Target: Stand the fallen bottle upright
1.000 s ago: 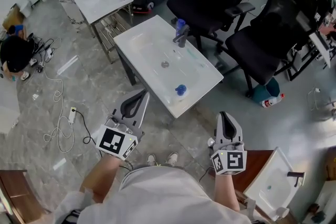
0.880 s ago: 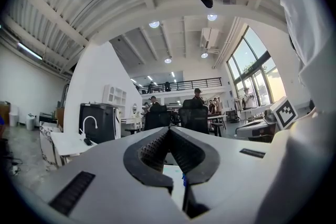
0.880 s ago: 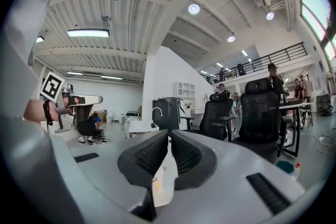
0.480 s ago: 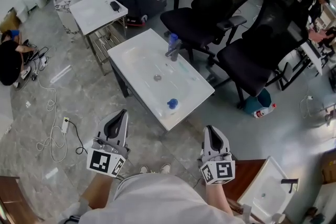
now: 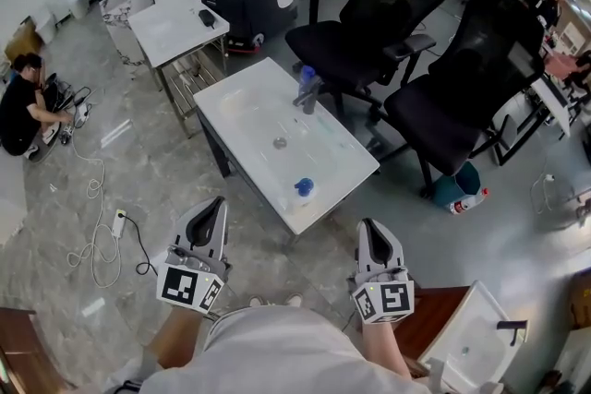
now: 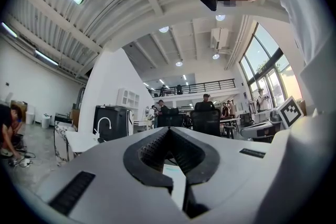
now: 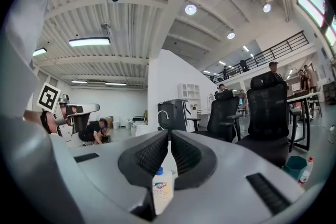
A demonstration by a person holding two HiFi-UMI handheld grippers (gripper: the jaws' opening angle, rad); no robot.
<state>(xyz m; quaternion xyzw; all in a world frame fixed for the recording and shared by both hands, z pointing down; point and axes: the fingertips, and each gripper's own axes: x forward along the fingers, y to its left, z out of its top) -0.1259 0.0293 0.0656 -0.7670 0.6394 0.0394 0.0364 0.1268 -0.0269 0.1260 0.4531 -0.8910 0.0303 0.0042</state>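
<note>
A white table (image 5: 242,111) with a faucet (image 5: 307,93) at its far edge is seen ahead of the person. The left hand-held gripper (image 5: 214,204) and the right hand-held gripper (image 5: 373,226) are held short of the table's near edge. Each is closed, with nothing gripped. The bottle (image 5: 304,187) is placed on the table near its near edge, blue cap upward.

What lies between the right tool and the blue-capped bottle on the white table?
Between right tool and bottle: only bare floor and the table's edge, seen in head view.
</note>
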